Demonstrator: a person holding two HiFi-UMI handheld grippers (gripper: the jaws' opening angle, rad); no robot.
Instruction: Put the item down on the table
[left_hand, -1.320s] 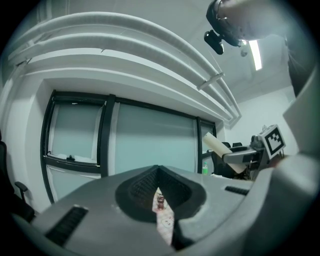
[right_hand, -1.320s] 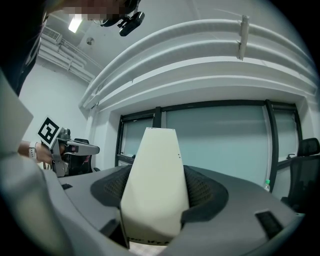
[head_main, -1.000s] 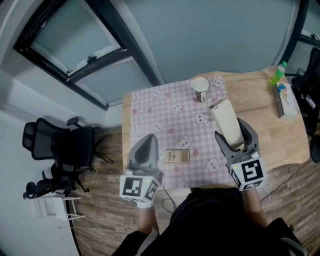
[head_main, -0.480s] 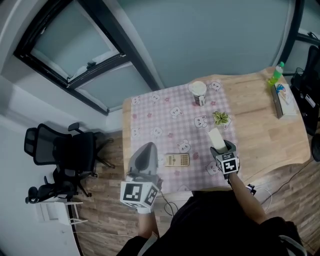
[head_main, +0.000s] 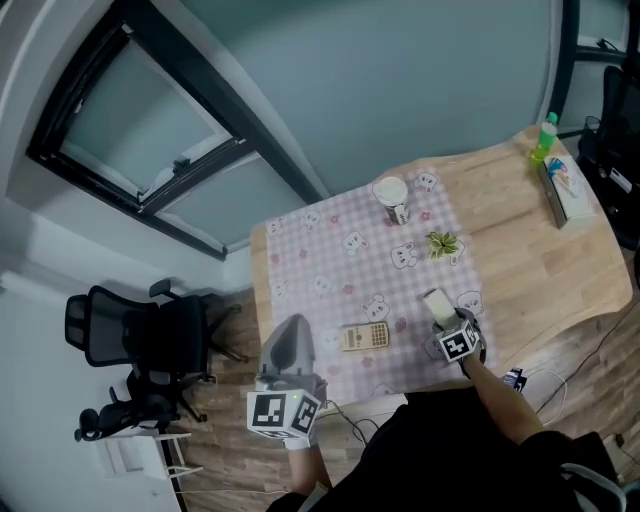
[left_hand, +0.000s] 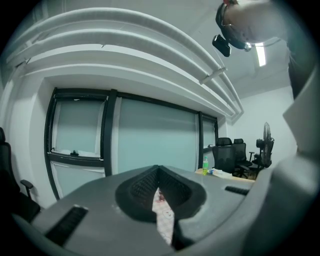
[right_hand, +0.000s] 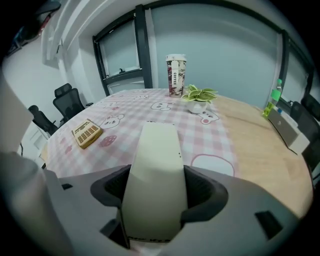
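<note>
Cream box (right_hand: 153, 170), pinched between the right gripper's (right_hand: 156, 192) half-spread jaws, hangs low over the table (right_hand: 260, 150) ahead; judged set-down step, needing contact, then release; left gripper (left_hand: 159, 196) closed, empty.

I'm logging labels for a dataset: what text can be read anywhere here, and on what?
"COFFEE", running vertically on the paper cup.
Dark print at the near end of the cream box: too blurred to read.
Keys of the calculator: too small to read.
Label of the green bottle: too small to read.
</note>
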